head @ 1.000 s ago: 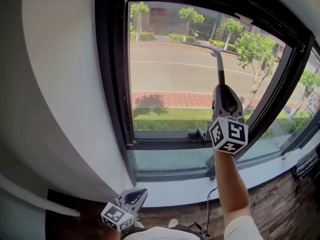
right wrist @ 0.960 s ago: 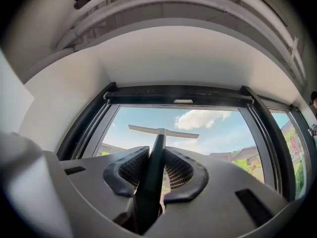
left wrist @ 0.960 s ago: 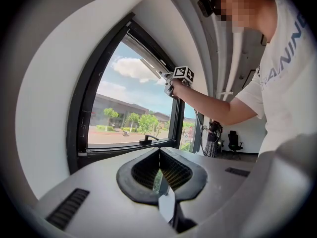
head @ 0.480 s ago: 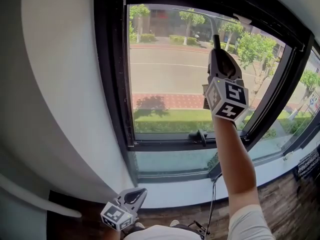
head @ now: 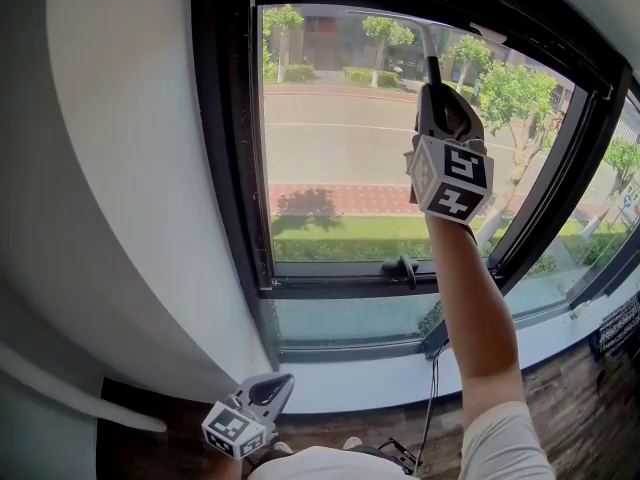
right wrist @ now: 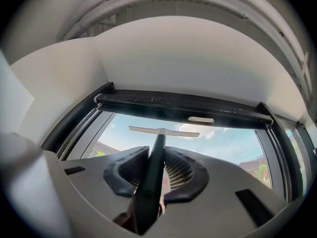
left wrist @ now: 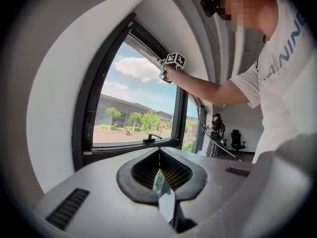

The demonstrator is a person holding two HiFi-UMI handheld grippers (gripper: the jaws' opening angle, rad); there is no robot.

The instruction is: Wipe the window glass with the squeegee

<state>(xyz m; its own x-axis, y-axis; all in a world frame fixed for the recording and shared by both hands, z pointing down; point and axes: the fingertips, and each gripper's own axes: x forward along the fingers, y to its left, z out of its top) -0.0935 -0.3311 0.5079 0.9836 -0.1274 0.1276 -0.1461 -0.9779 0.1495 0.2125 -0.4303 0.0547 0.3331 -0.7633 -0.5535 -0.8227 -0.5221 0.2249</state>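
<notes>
The right gripper (right wrist: 156, 163) clamps one black-handled squeegee (right wrist: 151, 182) high at the black-framed window glass (head: 340, 148); the left gripper (left wrist: 159, 168) hangs closed and empty beside the white wall (head: 120, 168).

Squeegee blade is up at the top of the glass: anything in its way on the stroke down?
Nothing visible on the glass. The right gripper is shut on the squeegee, blade near the glass's top. Only the window handle juts out at the bottom rail, below the glass.

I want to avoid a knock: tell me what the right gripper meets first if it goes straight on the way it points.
The right gripper, shut on the squeegee, points up at the window's dark top frame; the blade would probably touch that first. Depth is hard to judge.
</notes>
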